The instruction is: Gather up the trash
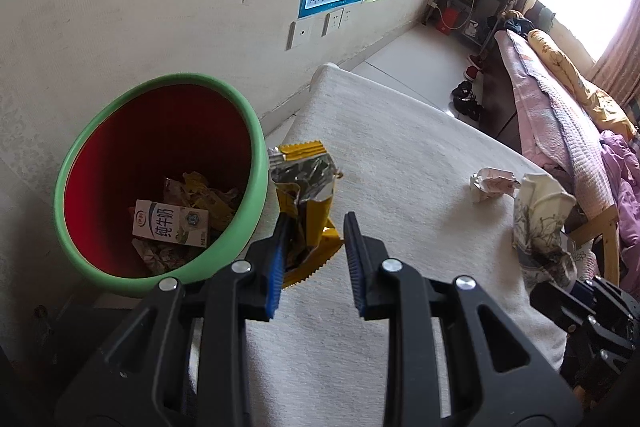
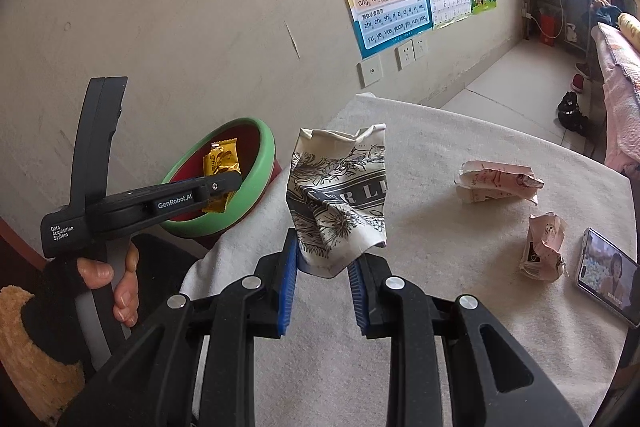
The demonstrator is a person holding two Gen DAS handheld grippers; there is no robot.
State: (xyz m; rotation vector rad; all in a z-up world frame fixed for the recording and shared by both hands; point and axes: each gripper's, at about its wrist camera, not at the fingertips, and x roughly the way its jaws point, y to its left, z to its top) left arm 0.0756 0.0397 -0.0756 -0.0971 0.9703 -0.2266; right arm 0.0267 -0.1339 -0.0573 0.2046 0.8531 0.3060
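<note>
The left gripper (image 1: 316, 227) hung at the rim of the green-rimmed red bin (image 1: 160, 183), its fingers (image 1: 280, 251) spread; a torn yellow snack wrapper (image 1: 306, 195) lay against the left finger, and whether it was pinched could not be told. From the right wrist view that wrapper (image 2: 222, 167) sat over the bin's mouth. Inside the bin lay a milk carton (image 1: 170, 223) on crumpled scraps. The right gripper (image 2: 325, 251) had its fingers (image 2: 290, 267) closed on a crumpled flower-printed paper cup (image 2: 340, 195), held above the white-clothed desk (image 2: 440, 307). Two crumpled pink wrappers (image 2: 498, 181) (image 2: 544, 247) lay to the far right on the desk, near a phone (image 2: 608, 281).
</note>
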